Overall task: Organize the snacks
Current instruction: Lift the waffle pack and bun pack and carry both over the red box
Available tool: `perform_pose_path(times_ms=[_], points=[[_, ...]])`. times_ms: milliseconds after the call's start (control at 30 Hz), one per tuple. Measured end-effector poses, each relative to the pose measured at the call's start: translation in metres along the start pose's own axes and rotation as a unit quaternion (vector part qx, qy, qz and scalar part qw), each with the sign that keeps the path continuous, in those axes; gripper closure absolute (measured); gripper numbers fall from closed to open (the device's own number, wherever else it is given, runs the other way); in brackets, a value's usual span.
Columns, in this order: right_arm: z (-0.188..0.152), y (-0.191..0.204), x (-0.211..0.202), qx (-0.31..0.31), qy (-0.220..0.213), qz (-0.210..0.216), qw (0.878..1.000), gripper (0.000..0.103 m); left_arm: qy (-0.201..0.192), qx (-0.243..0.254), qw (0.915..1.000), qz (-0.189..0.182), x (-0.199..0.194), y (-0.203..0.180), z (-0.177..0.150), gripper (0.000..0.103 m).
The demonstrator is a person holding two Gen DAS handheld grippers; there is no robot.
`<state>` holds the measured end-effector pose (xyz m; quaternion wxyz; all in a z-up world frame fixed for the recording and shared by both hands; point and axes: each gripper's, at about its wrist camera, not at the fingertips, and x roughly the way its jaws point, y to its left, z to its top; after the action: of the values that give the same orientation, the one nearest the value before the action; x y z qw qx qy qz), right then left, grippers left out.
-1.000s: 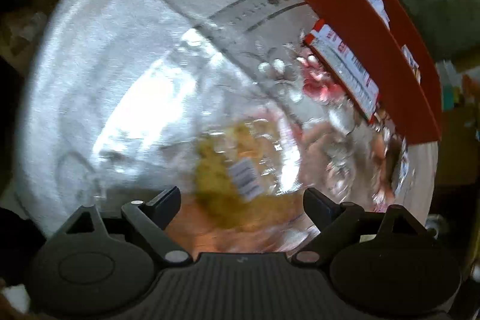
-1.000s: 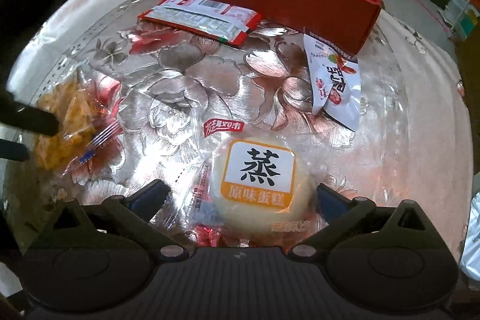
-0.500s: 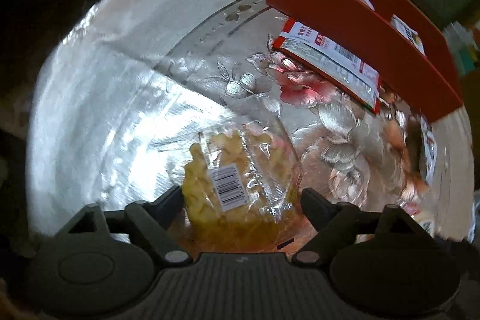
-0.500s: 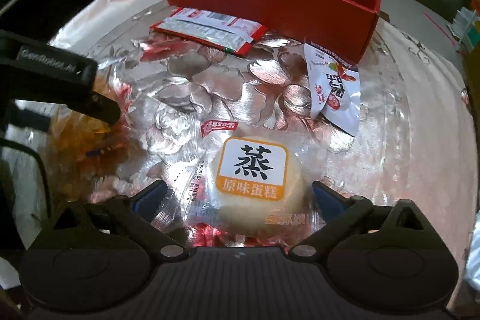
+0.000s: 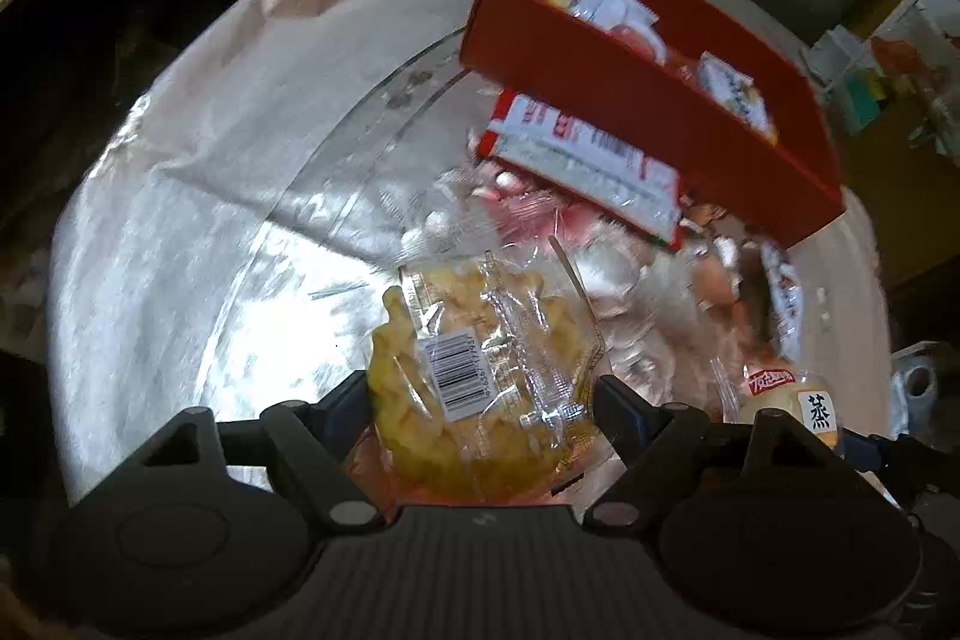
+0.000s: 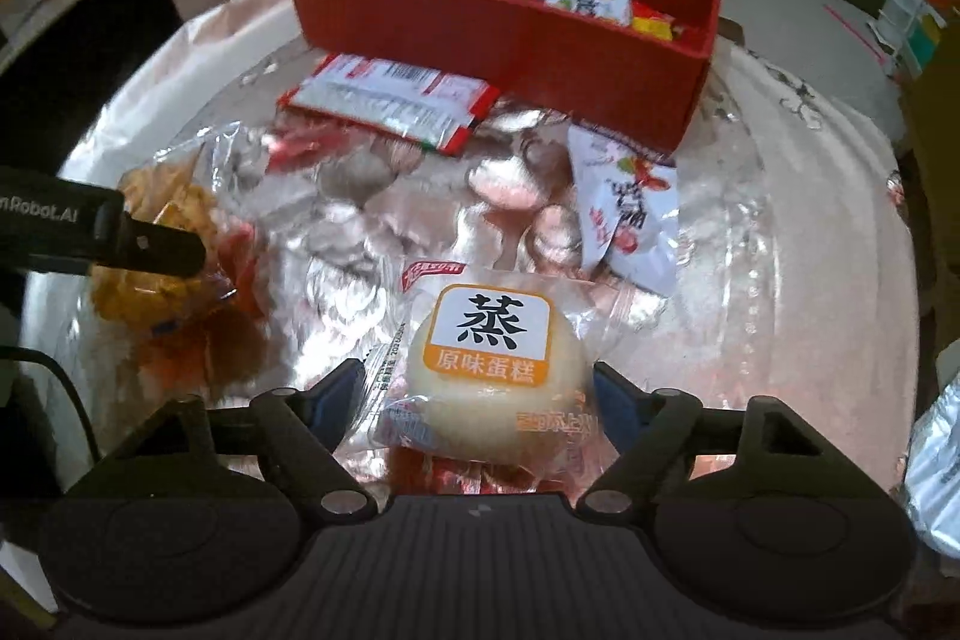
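A clear bag of yellow crisps (image 5: 498,328) with a barcode label sits between the fingers of my left gripper (image 5: 480,391). Its jaws are closing and the pads press the bag's sides, holding it just above the table. My right gripper (image 6: 477,382) is closing on a wrapped round steamed cake (image 6: 492,370) with an orange label, and its pads touch the wrapper. A red box (image 6: 480,34) at the back holds several snack packets. In the right wrist view a left finger (image 6: 150,244) lies across the crisp bag (image 6: 162,214).
A flat red and white packet (image 6: 390,100) lies in front of the box, and a white pouch (image 6: 630,214) lies by its right corner. The round table wears a shiny floral cloth (image 6: 780,280). A silver foil bag (image 6: 936,460) shows at the right edge.
Both grippers have narrowed onto their packets and risen a little. The left one rolled, bringing the red box's inside into its view. The cake and the crisp bag came up with them.
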<state>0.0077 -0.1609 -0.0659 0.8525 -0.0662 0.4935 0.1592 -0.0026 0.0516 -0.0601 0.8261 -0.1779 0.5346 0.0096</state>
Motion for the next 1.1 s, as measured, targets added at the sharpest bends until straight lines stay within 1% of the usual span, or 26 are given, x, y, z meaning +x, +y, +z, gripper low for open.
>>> perform_pose_path(times_ms=[133,267,467,600,733,900,1000,1100], points=[[0.008,-0.006,-0.013,0.020,-0.024,0.003,1.000,0.020,-0.001,0.003,0.9998,-0.019,-0.002,-0.003,0.013,0.030],[0.020,-0.011,-0.020,0.035,-0.042,0.003,0.999,0.020,-0.016,0.010,0.9991,-0.039,-0.005,-0.013,0.033,0.030],[0.044,-0.017,-0.022,0.051,-0.067,0.004,0.996,0.020,-0.035,0.012,0.9977,-0.057,-0.002,-0.024,0.062,0.030],[0.062,-0.023,-0.020,0.062,-0.079,-0.001,0.995,0.019,-0.049,0.018,0.9969,-0.058,0.002,-0.032,0.081,0.030],[0.079,-0.029,-0.016,0.067,-0.086,-0.004,0.994,0.019,-0.055,0.021,0.9962,-0.065,0.008,-0.043,0.098,0.030],[0.100,-0.038,-0.012,0.073,-0.099,-0.009,0.992,0.019,-0.086,0.043,0.9940,-0.052,0.011,-0.061,0.119,0.030],[0.112,-0.046,-0.008,0.081,-0.107,-0.012,0.991,0.019,-0.094,0.046,0.9931,-0.055,0.015,-0.069,0.133,0.030],[0.123,-0.054,-0.001,0.090,-0.112,-0.014,0.990,0.019,-0.103,0.051,0.9922,-0.048,0.021,-0.076,0.144,0.030]])
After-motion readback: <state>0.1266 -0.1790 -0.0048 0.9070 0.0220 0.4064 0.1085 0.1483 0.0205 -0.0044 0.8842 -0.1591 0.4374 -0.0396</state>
